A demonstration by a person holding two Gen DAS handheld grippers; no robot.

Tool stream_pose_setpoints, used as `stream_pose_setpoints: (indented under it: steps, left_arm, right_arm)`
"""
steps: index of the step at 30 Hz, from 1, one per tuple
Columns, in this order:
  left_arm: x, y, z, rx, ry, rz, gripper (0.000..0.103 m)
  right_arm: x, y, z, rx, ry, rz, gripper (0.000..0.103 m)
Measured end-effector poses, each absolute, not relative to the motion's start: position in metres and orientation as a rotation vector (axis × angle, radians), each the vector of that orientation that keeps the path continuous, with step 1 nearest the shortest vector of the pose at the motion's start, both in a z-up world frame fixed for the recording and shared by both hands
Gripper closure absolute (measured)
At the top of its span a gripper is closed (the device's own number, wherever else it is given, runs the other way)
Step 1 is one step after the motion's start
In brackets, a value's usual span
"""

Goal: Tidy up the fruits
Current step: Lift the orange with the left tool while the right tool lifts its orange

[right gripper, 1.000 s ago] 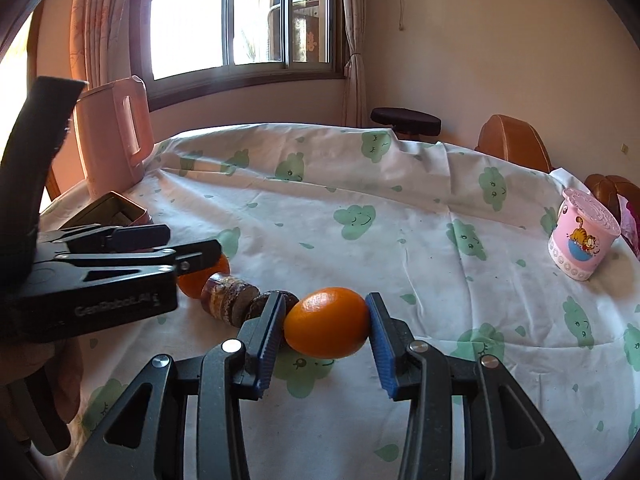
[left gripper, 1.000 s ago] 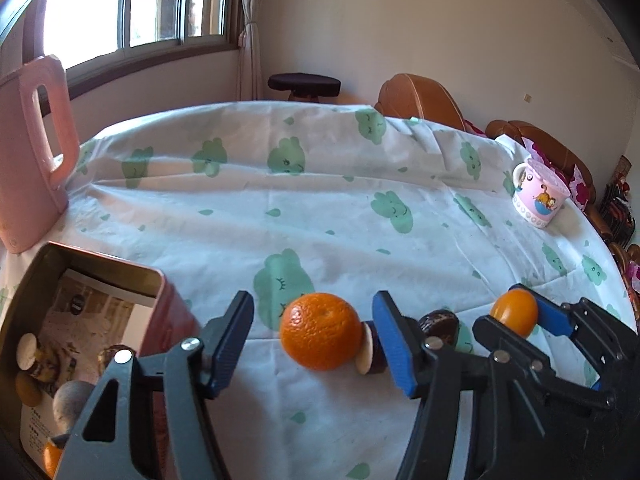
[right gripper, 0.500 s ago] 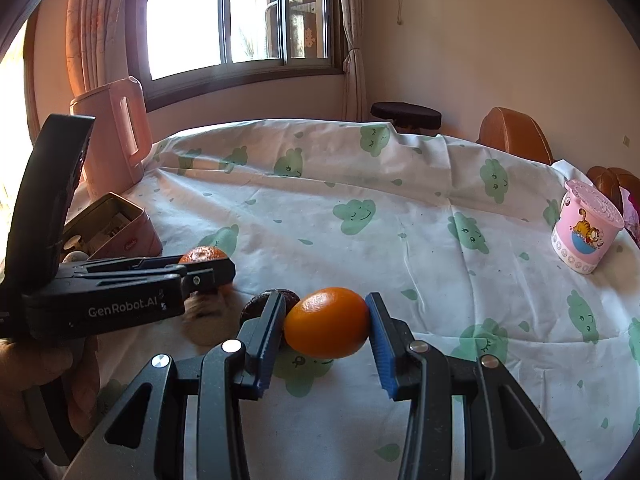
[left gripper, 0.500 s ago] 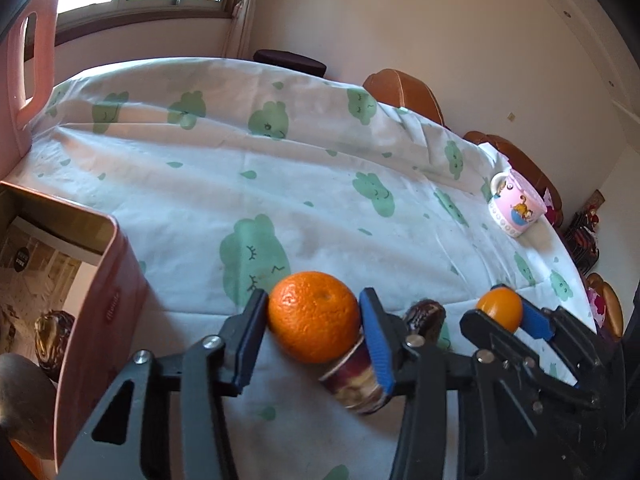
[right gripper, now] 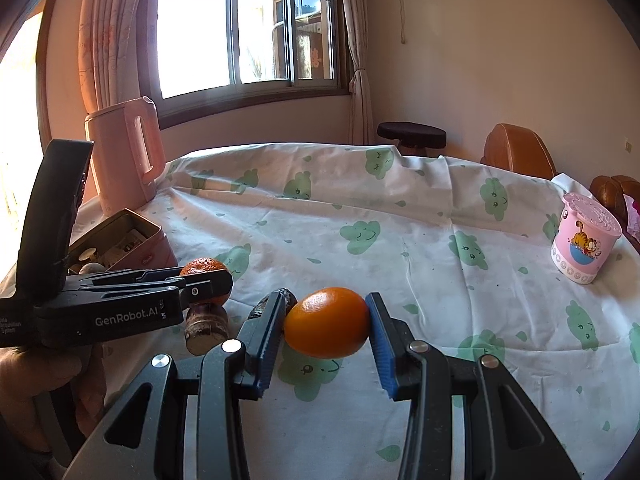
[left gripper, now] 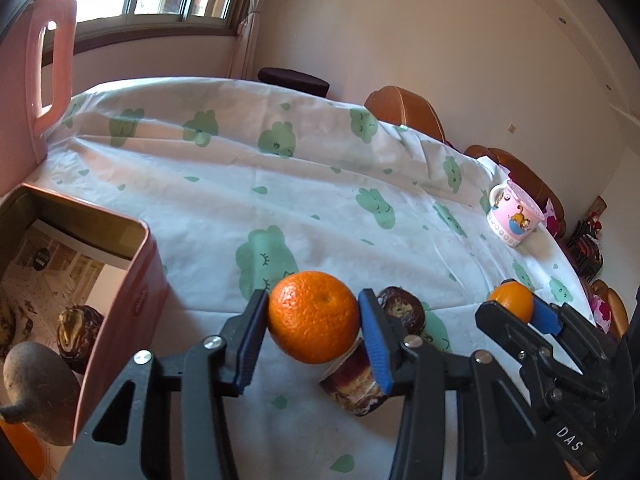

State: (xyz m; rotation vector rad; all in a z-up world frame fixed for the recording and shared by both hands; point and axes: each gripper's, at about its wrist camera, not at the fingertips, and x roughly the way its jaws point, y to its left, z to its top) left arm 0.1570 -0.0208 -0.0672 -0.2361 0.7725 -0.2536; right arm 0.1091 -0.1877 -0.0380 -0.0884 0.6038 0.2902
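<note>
Two hand-held grippers are each clamping a fruit over the table (left gripper: pixel 248 200), which is covered in a cloud-print cloth. The left gripper (left gripper: pixel 312 322) is squeezing a dimpled mandarin (left gripper: pixel 314 316) between its blue pads and appears to be holding it just clear of the cloth near the table's near edge. The right gripper (right gripper: pixel 327 330) is gripping a smooth orange fruit (right gripper: pixel 326 328) the same way.

The pink tin (left gripper: pixel 140 288), apparently where the fruit is being gathered, is standing at the table's left edge with other pieces already inside. A brown cut-ended fruit (left gripper: pixel 354 380) is lying directly under the mandarin and against the left gripper's right finger, while a dark wrinkled fruit (left gripper: pixel 400 310) is sitting just behind. Any sideways swing toward the tin is risking a knock that rolls both away. Both held fruits are round and pinched only at their sides, so a quick turn is likely to let one slip.

The tin's contents are running off the frame edge and are hard to identify. The undersides of both held fruits are hidden, and whether the right one is resting on the cloth is unclear. A pink jug (right gripper: pixel 124 152) and a lidded cartoon cup (right gripper: pixel 582 240) are standing well apart, toward the far-left and right edges.
</note>
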Motion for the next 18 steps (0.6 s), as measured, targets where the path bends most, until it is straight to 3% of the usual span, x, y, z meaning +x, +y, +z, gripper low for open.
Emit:
stream_pose_setpoints:
  steps: [18]
  left_arm:
    - [0.135,-0.027,-0.050,-0.143,0.646,-0.187,0.055]
  right_arm:
    - [0.100,-0.193,-0.032,-0.070,0.545,0.284,0.060]
